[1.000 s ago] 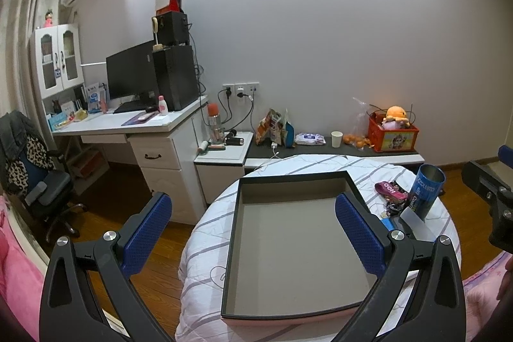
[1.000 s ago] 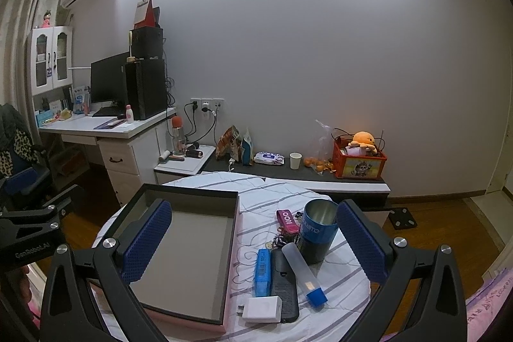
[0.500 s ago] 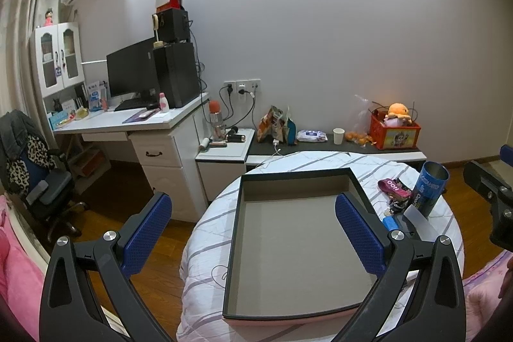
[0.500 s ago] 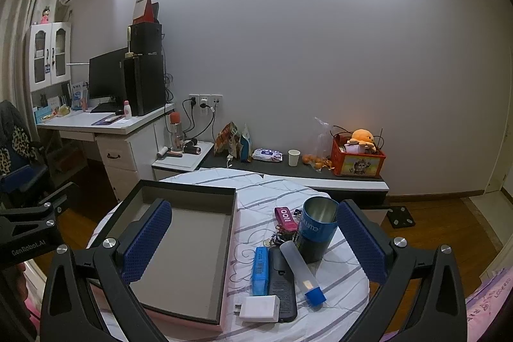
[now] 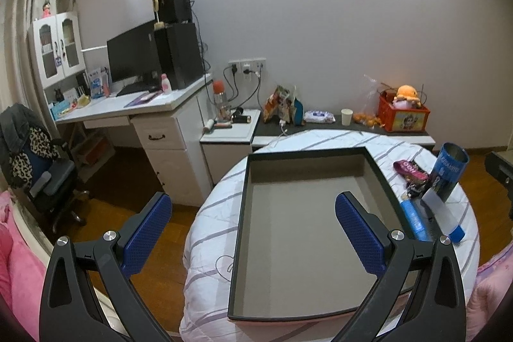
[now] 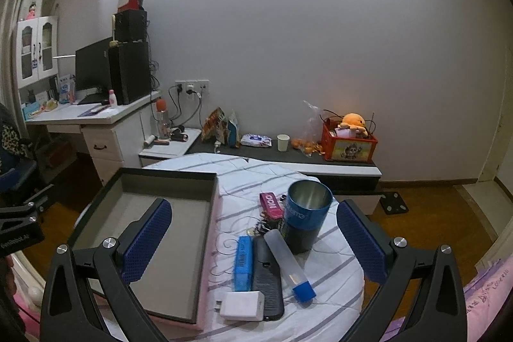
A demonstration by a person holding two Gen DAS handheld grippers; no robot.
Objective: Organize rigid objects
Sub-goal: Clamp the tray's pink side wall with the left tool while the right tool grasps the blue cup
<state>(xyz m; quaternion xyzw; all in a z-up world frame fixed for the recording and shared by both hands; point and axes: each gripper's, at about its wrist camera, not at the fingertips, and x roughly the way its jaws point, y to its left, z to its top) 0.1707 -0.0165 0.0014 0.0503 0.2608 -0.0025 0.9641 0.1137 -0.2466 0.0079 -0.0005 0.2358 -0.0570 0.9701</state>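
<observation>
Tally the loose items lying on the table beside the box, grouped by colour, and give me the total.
Blue: 2, the blue cup and the blue rectangular case
Black: 1, the black remote
White: 1, the white charger plug
Pink: 1, the pink strap with keys
Translucent with blue cap: 1, the tube
Total: 6

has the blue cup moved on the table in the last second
No. In the right wrist view the blue cup keeps its place beside the pink tag and clear tube; only the camera drifted slightly.
</observation>
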